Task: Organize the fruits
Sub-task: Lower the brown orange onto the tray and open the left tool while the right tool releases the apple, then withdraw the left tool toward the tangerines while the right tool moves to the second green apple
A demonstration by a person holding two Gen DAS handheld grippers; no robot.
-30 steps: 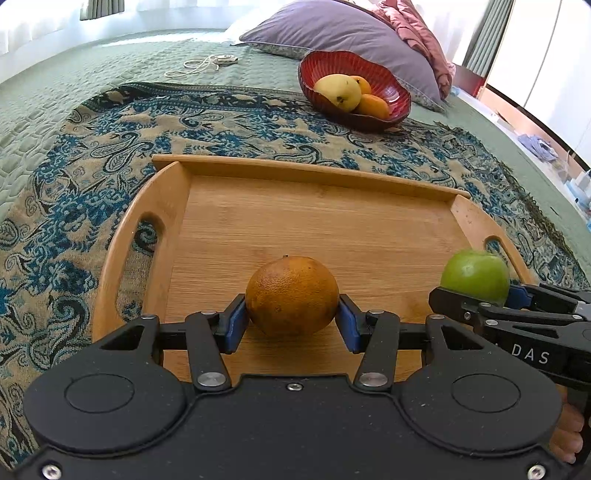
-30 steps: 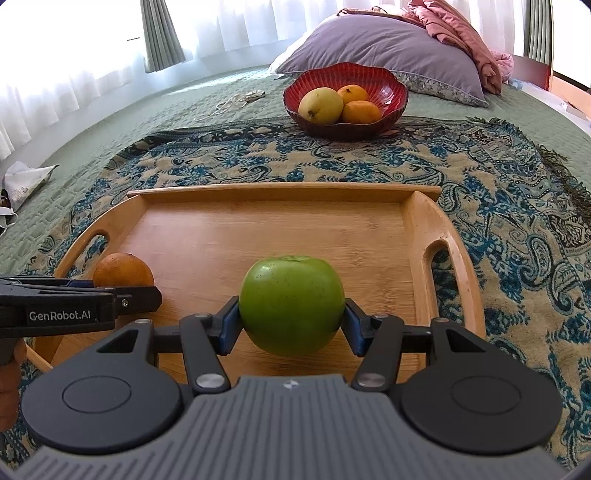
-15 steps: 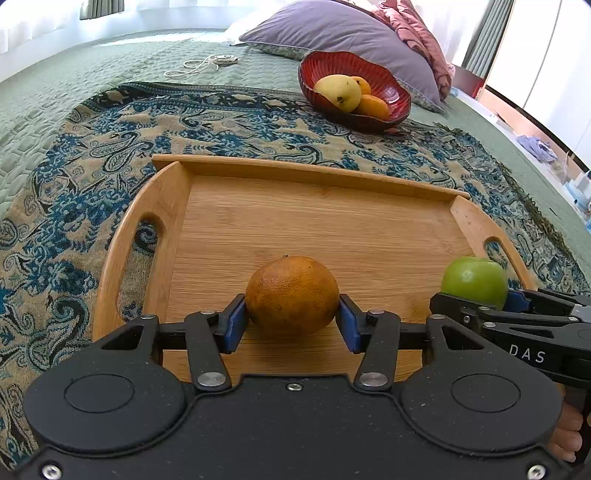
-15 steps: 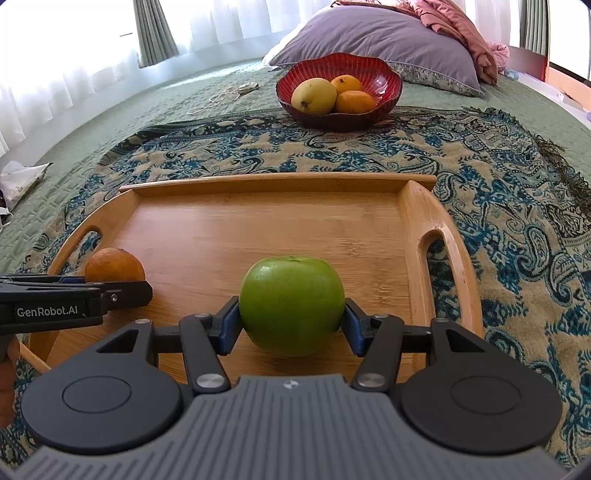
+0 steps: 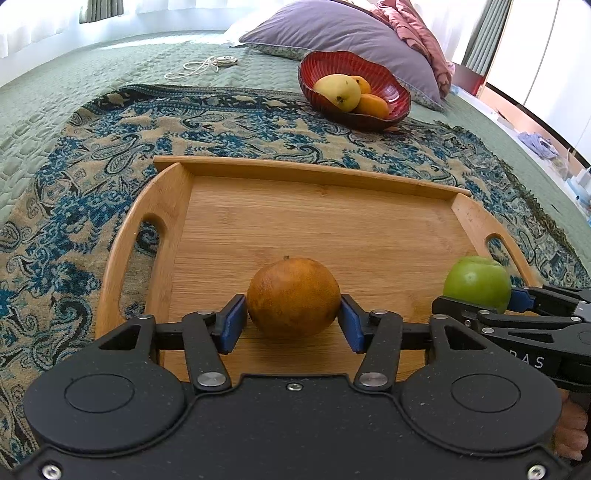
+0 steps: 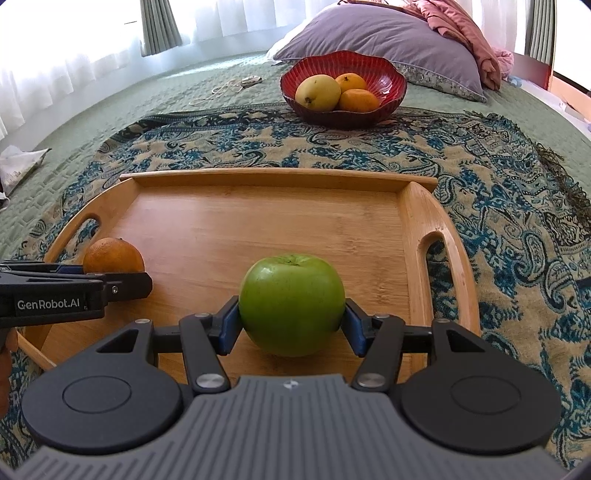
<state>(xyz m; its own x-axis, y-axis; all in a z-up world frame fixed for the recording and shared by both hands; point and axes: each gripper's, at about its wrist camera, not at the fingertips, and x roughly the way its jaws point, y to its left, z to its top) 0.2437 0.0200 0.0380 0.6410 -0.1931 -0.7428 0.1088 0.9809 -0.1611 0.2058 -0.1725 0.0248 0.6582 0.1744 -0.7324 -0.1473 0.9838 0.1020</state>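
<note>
The orange (image 5: pixel 293 297) sits left of the apple (image 6: pixel 291 304) on the tray (image 6: pixel 266 206). Behind the tray is the bowl (image 6: pixel 343 86), with the pillow (image 6: pixel 380 35) behind it.

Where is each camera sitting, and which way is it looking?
Left wrist view: sits on the left gripper, looking forward over the orange it holds; the right gripper and fingers show at right.
Right wrist view: sits on the right gripper, looking forward over the green apple; the left gripper shows at left.
Both share the wooden tray, red bowl and pillow.
</note>
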